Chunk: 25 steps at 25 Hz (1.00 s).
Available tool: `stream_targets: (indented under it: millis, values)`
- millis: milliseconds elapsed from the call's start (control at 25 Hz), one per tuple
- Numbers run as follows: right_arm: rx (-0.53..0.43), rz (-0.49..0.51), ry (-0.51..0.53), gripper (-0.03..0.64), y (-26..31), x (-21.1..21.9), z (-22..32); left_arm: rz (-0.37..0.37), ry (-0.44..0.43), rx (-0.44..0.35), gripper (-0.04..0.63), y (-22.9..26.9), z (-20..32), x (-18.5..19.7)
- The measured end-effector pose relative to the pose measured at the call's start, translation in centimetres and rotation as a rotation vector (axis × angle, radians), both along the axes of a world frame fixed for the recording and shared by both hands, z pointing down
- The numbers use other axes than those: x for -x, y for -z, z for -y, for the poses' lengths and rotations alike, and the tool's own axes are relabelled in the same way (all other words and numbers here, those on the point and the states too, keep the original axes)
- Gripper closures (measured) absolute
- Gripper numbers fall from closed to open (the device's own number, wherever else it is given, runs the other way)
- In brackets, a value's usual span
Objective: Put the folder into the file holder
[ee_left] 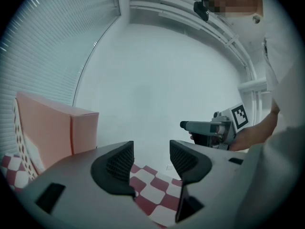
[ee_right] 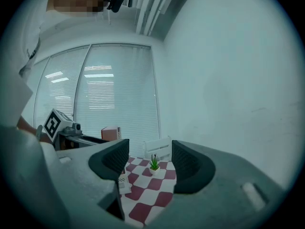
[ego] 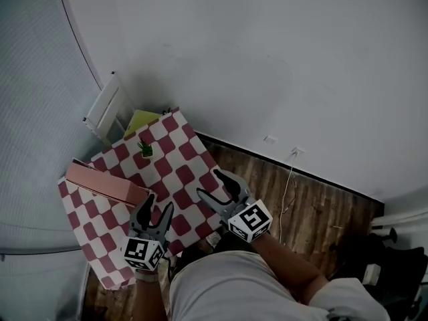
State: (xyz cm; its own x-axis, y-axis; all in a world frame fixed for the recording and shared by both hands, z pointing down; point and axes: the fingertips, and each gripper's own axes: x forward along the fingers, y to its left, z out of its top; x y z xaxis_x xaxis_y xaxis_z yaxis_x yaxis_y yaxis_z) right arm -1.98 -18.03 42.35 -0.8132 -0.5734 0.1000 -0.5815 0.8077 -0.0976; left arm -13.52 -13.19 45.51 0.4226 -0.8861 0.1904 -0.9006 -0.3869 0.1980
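A pale pink cardboard box [ego: 100, 181] stood at the left edge of the counter [ego: 190, 156], which was draped in a red-and-white checked cloth. The left tongs [ego: 159, 204] hovered just beside the box, jaws parted fairly narrowly with nothing between them. At the counter's far end stood a white slatted file holder [ego: 105, 108]. The yellow-green folder [ego: 142, 120] lay just beside it, near a small potted green plant [ego: 144, 148]. The right tongs [ego: 210, 183], likewise parted and empty, hung over the counter's right edge beside a wood-plank floor [ego: 314, 206].
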Motion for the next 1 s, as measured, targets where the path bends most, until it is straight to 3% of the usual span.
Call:
stream_targets:
  millis: [480,1000]
  values:
    - [-0.011,-0.013,-0.072,0.334,-0.2,-2.5,-1.0,0.007,-0.100,-0.030,0.377,1.1,1.3,-2.6]
    - [-0.011,-0.015,-0.079,0.334,0.0,-2.5,-1.0,0.011,-0.112,-0.027,0.377,1.2,1.5,-2.7]
